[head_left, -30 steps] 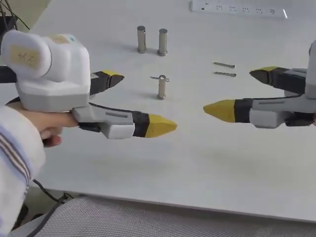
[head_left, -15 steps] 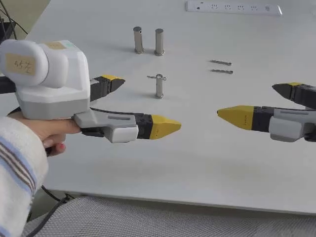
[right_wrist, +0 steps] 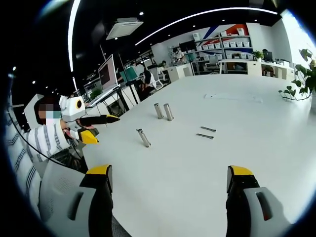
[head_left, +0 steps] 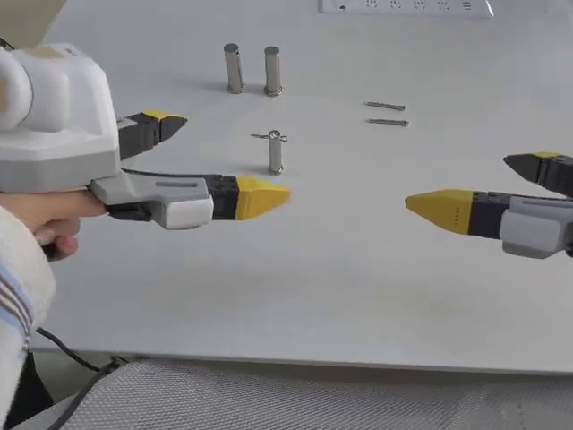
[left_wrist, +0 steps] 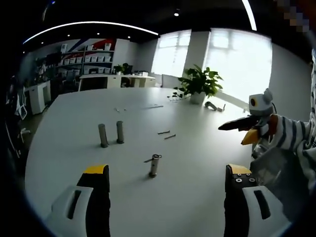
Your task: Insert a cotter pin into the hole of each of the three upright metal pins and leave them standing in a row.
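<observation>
Steel, thin and light, the two loose grey cotter pins (head_left: 385,106) lie ahead, between the grippers' lines. They look slippery, and are probably best pinched at the looped head. The left gripper (head_left: 235,156) and right gripper (head_left: 457,181) gape, empty. Two bare upright metal pins (head_left: 233,68) stand beyond the left gripper's tips, the pinned third pin (head_left: 276,152) just ahead of them. Smooth white tabletop (head_left: 313,287); bright open office (right_wrist: 222,54).

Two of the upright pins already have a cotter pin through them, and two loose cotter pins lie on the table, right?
Only one does. In the head view the front pin carries a cotter pin; the back pins are bare. Two loose cotter pins lie on the table.
</observation>
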